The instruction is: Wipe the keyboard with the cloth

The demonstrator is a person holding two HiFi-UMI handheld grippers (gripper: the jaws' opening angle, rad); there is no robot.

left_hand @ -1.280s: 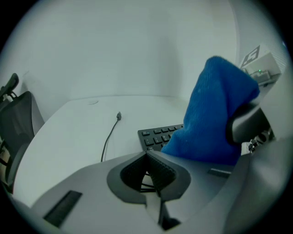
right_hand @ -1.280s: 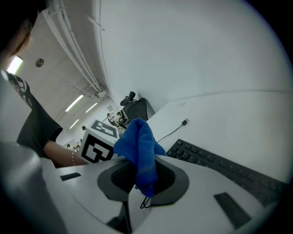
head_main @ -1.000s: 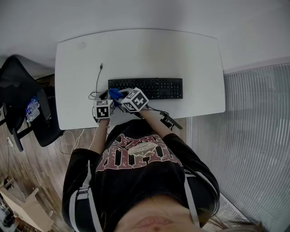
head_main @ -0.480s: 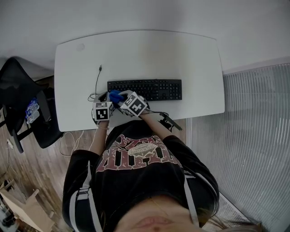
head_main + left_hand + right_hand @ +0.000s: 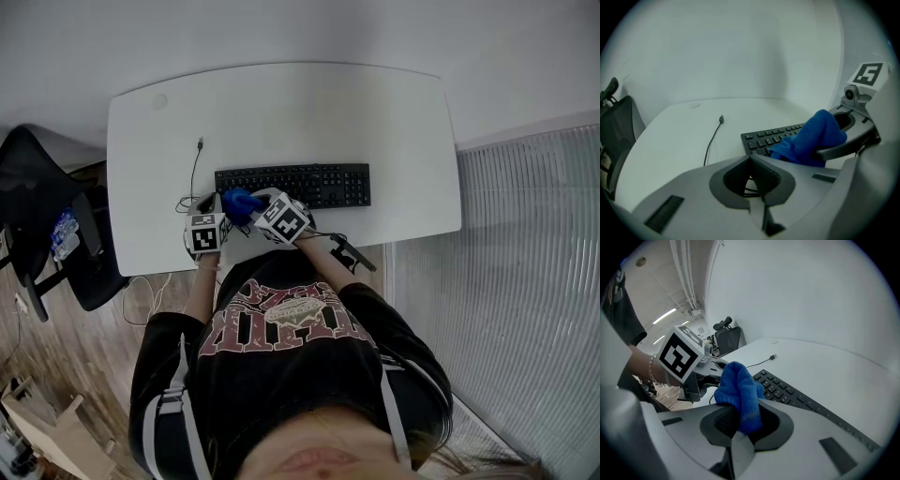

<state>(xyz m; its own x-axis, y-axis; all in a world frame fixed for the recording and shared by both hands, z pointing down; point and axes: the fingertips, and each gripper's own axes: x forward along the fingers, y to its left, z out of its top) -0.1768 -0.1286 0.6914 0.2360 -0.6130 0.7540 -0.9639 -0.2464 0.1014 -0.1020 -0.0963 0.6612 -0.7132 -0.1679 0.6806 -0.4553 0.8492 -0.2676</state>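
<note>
I noted a white desk [image 5: 394, 122] carrying a thin black cable [image 5: 195, 173], its plug end lying free on the top. A black chair [image 5: 37, 202] stood just beside the desk's left end, on a wood floor [image 5: 75, 356]. A ribbed panel [image 5: 525, 281] ran along the right.

The head camera looks steeply down from well above the desk [image 5: 281, 112], while each gripper camera sits close behind its own jaws, facing along them, and all three share the keyboard [image 5: 300, 185] ahead of the jaws and the cloth [image 5: 239, 202].
</note>
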